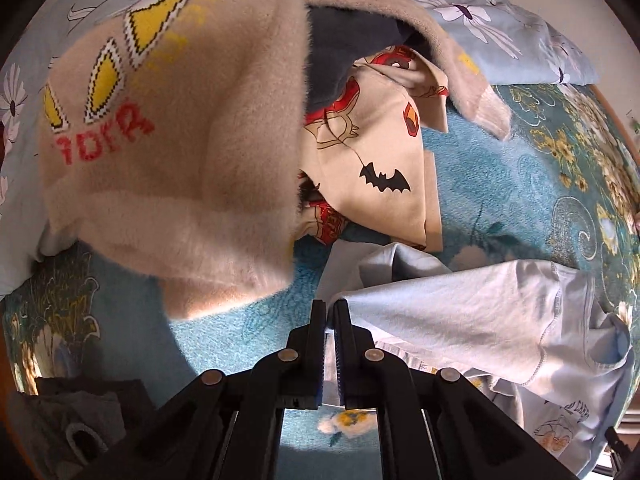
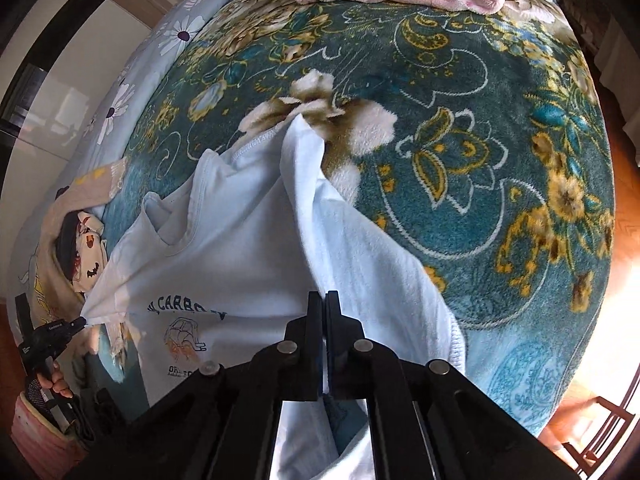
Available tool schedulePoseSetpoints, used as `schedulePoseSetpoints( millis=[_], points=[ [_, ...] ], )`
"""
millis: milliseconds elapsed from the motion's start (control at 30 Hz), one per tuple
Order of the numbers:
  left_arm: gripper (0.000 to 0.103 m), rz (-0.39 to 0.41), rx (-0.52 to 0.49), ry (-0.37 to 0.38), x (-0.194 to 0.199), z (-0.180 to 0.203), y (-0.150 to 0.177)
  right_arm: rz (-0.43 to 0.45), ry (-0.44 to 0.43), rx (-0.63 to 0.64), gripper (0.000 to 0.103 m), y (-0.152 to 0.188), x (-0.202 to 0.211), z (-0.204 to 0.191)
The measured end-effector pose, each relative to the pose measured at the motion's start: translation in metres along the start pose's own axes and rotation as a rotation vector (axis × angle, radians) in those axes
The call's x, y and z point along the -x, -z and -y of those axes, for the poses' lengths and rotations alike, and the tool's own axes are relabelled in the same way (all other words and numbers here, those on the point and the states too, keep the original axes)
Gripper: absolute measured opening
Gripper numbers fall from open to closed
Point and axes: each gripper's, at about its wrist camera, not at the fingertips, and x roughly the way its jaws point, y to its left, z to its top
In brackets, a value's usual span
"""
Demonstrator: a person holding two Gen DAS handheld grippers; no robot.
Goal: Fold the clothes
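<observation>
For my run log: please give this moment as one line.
left claw: shut on pale blue T-shirt | right claw: shut on T-shirt | T-shirt on floral blanket

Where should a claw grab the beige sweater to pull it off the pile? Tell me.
Take the beige sweater by its thick bottom band, coming in low from the near side: that edge overhangs the blanket, while both claws hold the blue shirt.
</observation>
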Motion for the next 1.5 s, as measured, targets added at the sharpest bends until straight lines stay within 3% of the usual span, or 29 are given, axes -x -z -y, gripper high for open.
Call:
schedulePoseSetpoints(
  millis=[200,300,400,467,500,567,700,833,1100,1267,1367,1500],
  points=[
    [0.007,-0.019,-0.005,-0.019,-0.001,0.005,0.001,0.06,0.05,-0.147,0.001,-0.021,0.025,0.068],
    [0.006,-0.021,-0.014,-0.027,0.001,0.008,0.0,0.057,0.058,-0.162,0.001,-0.025,0.026,0.084],
    [0.008,-0.039,-0.011,0.013,0.006,0.006,0.0,0.043,0.046,-0.142,0.001,-0.025,0.023,0.086],
    [0.022,-0.061,-0.018,0.052,0.01,0.003,0.003,0.038,0.012,-0.128,0.002,-0.023,0.024,0.087],
    [0.038,-0.065,-0.021,0.061,0.013,0.003,0.004,0.035,-0.01,-0.119,0.003,-0.024,0.025,0.086],
    [0.046,-0.053,-0.041,0.079,0.023,0.007,0.007,0.03,-0.051,-0.09,0.004,-0.026,0.03,0.082],
    [0.052,-0.007,-0.136,0.125,0.037,0.041,0.0,0.068,-0.039,0.013,0.004,-0.037,0.044,0.066],
    [0.057,0.008,-0.271,0.168,0.026,0.101,-0.006,0.061,-0.061,0.11,0.025,-0.061,0.033,0.039],
    [0.057,0.027,-0.637,0.149,-0.018,0.208,-0.004,-0.03,-0.111,0.32,0.026,-0.09,-0.017,-0.015],
    [0.057,-0.022,-0.79,0.155,-0.038,0.227,0.005,-0.088,-0.1,0.435,0.03,-0.095,-0.043,-0.028],
    [0.057,-0.055,-0.819,0.159,-0.045,0.226,0.007,-0.103,-0.099,0.482,0.04,-0.096,-0.053,-0.032],
    [0.057,-0.074,-0.838,0.158,-0.049,0.224,0.01,-0.123,-0.096,0.546,0.041,-0.097,-0.065,-0.037]
  ],
)
